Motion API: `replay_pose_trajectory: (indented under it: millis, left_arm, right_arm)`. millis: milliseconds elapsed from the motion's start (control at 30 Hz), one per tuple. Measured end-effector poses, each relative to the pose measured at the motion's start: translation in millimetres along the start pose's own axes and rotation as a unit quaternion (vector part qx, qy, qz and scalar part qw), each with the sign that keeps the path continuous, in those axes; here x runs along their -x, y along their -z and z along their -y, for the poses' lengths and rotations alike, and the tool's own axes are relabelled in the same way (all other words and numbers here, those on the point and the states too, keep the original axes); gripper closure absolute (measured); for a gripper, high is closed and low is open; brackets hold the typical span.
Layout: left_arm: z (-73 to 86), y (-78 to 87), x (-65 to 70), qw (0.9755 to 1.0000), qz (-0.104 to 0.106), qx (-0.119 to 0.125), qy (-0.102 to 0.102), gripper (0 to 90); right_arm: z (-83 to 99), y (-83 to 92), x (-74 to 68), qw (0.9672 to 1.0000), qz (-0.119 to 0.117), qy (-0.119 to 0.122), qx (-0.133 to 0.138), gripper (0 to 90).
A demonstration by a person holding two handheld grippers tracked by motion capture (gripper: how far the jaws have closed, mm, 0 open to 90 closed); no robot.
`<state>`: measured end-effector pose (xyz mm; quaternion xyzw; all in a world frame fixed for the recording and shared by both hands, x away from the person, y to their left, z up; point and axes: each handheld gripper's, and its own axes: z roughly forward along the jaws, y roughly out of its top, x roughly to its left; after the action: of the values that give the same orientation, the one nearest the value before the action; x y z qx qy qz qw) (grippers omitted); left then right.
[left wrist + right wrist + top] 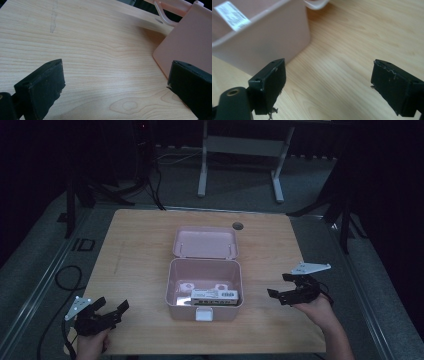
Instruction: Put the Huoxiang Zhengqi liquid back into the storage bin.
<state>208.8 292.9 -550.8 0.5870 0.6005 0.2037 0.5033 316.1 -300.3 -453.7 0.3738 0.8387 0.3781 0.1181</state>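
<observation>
A pink plastic box (205, 310) stands in the middle of the wooden table (135, 250), its lid (205, 241) laid back open. Inside lies a flat white carton (214, 296) with a printed label. My left gripper (114, 306) hovers near the front left corner, jaws wide apart with nothing between them. In the left gripper view the box wall (190, 42) is at the right. My right gripper (280, 285) is open to the right of the box, empty. In the right gripper view the box wall (264, 42) fills the upper left, with the carton's label (232, 15) visible.
A round cable hole (237, 226) sits near the table's far edge. A black cable loops on the floor (67, 277) at the left. White desk legs (202, 175) stand beyond the table. Bare wood lies on both sides of the box.
</observation>
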Motion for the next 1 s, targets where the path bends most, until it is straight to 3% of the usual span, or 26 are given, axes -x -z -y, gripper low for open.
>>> replay_pose_trajectory:
  millis: [67,133,233,367,500,700,1000]
  left_arm:
    - [0.1,0.0,-0.2,1.0000,0.000,0.000,0.001,1.2]
    - [0.1,0.0,-0.2,1.0000,0.000,0.000,0.000,1.1]
    - [0.2,-0.3,0.2,1.0000,0.000,-0.001,0.001,1.2]
    - [0.4,-0.2,0.3,1.0000,0.000,-0.002,0.002,1.2]
    - [0.5,-0.1,0.2,1.0000,0.000,-0.002,0.003,1.2]
    - [0.8,-0.6,0.3,1.0000,-0.001,-0.004,0.004,1.2]
    - [0.9,-0.9,0.7,1.0000,-0.003,-0.007,0.002,1.2]
  right_arm:
    - [15.2,-0.3,5.3,0.9996,0.015,-0.023,-0.003,12.6]
    - [20.5,-0.4,7.0,0.9993,0.022,-0.030,-0.002,12.6]
    - [41.0,-0.2,13.1,0.9966,0.052,-0.065,0.004,13.2]
    - [58.7,-2.2,15.7,0.9942,0.056,-0.091,0.009,13.5]
    - [69.3,-5.5,14.5,0.9937,0.055,-0.097,0.012,13.5]
    - [84.8,-10.0,10.8,0.9916,0.077,-0.104,0.011,13.5]
    - [100.2,-15.3,6.3,0.9910,0.071,-0.113,0.010,13.5]
